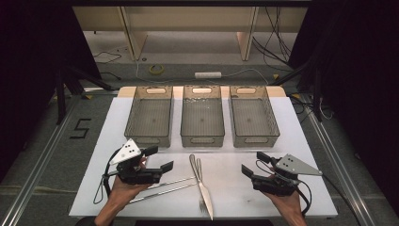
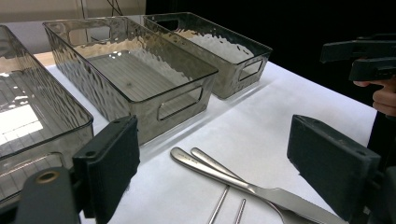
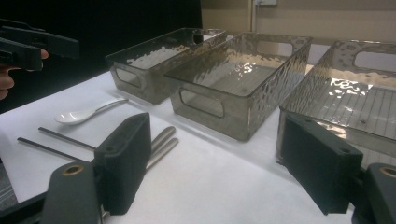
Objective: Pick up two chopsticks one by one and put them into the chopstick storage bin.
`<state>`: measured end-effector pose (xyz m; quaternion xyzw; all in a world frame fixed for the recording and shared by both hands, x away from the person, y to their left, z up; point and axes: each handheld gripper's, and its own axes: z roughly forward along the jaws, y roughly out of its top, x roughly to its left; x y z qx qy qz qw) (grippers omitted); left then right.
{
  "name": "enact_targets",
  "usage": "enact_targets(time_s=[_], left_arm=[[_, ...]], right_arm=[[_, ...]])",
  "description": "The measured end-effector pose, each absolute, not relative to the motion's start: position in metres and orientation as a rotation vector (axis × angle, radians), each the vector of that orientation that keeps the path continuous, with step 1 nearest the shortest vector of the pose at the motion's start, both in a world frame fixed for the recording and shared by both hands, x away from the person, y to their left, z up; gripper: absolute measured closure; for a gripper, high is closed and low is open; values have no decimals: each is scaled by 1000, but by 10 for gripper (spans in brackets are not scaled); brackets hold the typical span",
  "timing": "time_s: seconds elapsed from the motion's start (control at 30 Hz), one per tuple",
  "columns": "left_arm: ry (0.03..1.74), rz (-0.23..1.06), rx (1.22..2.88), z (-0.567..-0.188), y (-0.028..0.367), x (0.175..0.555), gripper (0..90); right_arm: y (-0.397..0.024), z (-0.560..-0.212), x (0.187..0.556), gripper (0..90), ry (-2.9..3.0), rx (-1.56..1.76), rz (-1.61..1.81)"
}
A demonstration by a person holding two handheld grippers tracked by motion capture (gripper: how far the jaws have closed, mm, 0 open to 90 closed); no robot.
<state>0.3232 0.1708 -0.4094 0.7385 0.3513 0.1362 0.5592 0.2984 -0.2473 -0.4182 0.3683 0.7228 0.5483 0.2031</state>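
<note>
Near front edge of table [image 1: 117, 132]: knife [image 1: 203, 186] and fork [image 1: 199, 176] lying crossed; chopsticks [image 1: 176, 184] just left
Left gripper [image 1: 160, 159]: jaws wide, holding nothing
Right gripper [image 1: 254, 165]: jaws wide, holding nothing
Far edge: three bins [image 1: 202, 117]

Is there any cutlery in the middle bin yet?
No, the middle bin holds nothing; the knife lies on the table.

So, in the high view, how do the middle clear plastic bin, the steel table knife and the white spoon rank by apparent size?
1. Middle clear plastic bin: plainly largest.
2. Steel table knife: long, narrow.
3. White spoon: its bowl hides under the left gripper in the high view, so its rank below the knife is unsure.
</note>
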Motion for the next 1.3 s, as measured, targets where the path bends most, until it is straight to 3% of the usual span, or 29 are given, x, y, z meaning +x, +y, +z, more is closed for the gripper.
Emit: enact_targets(time_s=[0.67, 1.3], left_arm=[[843, 281, 1952, -402, 167, 329, 167], [898, 168, 2412, -409, 159, 334, 249]], right_arm=[[-248, -417, 299, 253, 2027, 1035, 1510], [-246, -418, 300, 252, 2069, 1029, 1488]])
